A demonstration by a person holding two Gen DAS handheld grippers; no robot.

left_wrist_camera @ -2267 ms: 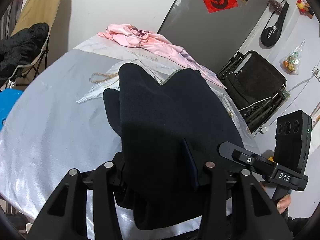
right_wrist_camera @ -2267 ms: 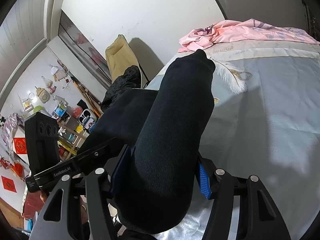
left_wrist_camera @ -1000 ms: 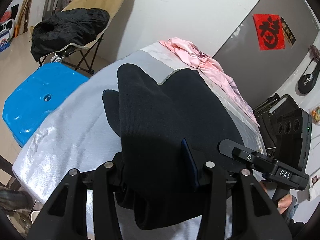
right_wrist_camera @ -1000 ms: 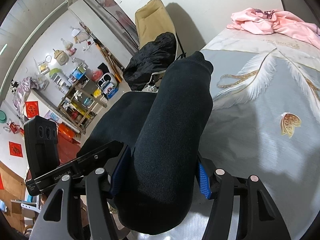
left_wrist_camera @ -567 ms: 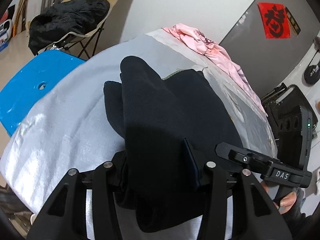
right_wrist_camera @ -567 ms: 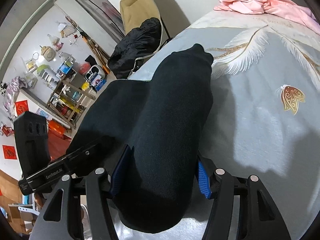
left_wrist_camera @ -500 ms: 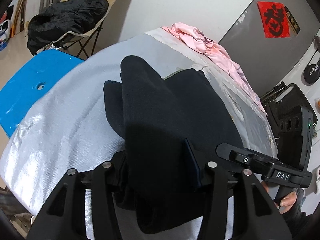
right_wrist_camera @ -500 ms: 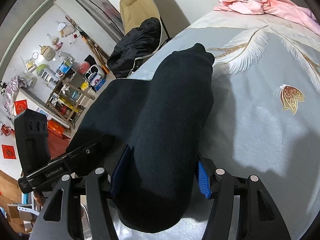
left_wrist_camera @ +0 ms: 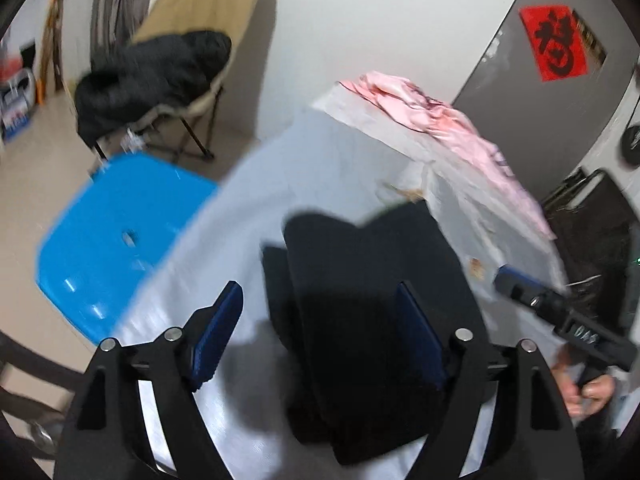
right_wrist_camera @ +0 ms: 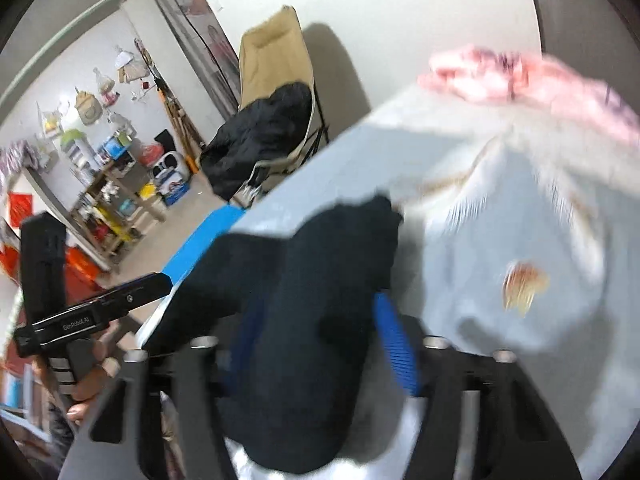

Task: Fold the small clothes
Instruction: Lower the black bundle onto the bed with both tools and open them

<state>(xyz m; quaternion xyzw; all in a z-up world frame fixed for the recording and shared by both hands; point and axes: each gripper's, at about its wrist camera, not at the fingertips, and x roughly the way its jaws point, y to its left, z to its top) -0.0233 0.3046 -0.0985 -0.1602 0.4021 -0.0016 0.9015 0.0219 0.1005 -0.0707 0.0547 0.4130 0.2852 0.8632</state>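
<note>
A folded black garment [left_wrist_camera: 360, 300] lies on the pale grey tablecloth [left_wrist_camera: 280, 168] near the table's front edge. My left gripper [left_wrist_camera: 316, 320] is open, its blue pads [left_wrist_camera: 216, 336] standing wide on either side of the garment without touching it. In the blurred right wrist view, my right gripper [right_wrist_camera: 316, 332] still has the black garment [right_wrist_camera: 312, 300] filling the space between its fingers, with one blue pad [right_wrist_camera: 394, 344] against the cloth. Each gripper shows at the edge of the other's view, held in a hand [right_wrist_camera: 88, 380].
A crumpled pink garment [left_wrist_camera: 420, 108] lies at the far end of the table. A blue plastic stool [left_wrist_camera: 120, 232] stands left of the table. Behind it is a tan folding chair with a black jacket [left_wrist_camera: 160, 68]. A dark folded chair [left_wrist_camera: 592, 220] stands on the right.
My left gripper has opened and let go of the black garment, which now rests on the table. Both views have shifted and blurred with motion. The right gripper's fingers stand as before.
</note>
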